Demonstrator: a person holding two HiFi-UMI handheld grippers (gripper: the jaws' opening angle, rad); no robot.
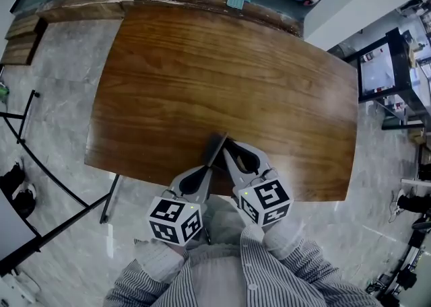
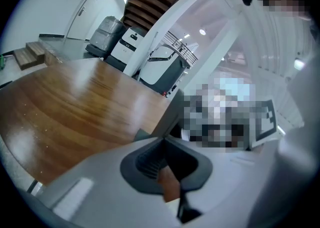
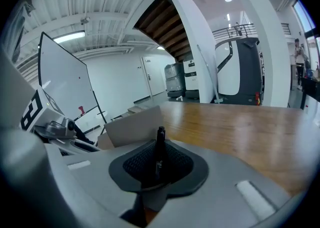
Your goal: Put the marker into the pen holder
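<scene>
A black marker [image 3: 160, 139] stands upright between the pads of my right gripper [image 3: 158, 162], which is shut on it. In the head view the marker [image 1: 218, 148] shows as a thin dark stick where the two grippers meet. My right gripper [image 1: 227, 145] and left gripper [image 1: 214, 159] are side by side over the near edge of the wooden table [image 1: 222, 70], tips almost touching. The left gripper [image 2: 162, 144] has its jaws together and I see nothing held in them. No pen holder shows in any view.
The tabletop [image 2: 75, 107] is bare wood. A black metal frame [image 1: 27, 124] stands on the floor at the left and a screen on a stand [image 1: 380, 70] at the right. A whiteboard [image 3: 65, 87] and grey machines [image 2: 160, 69] are beyond the table.
</scene>
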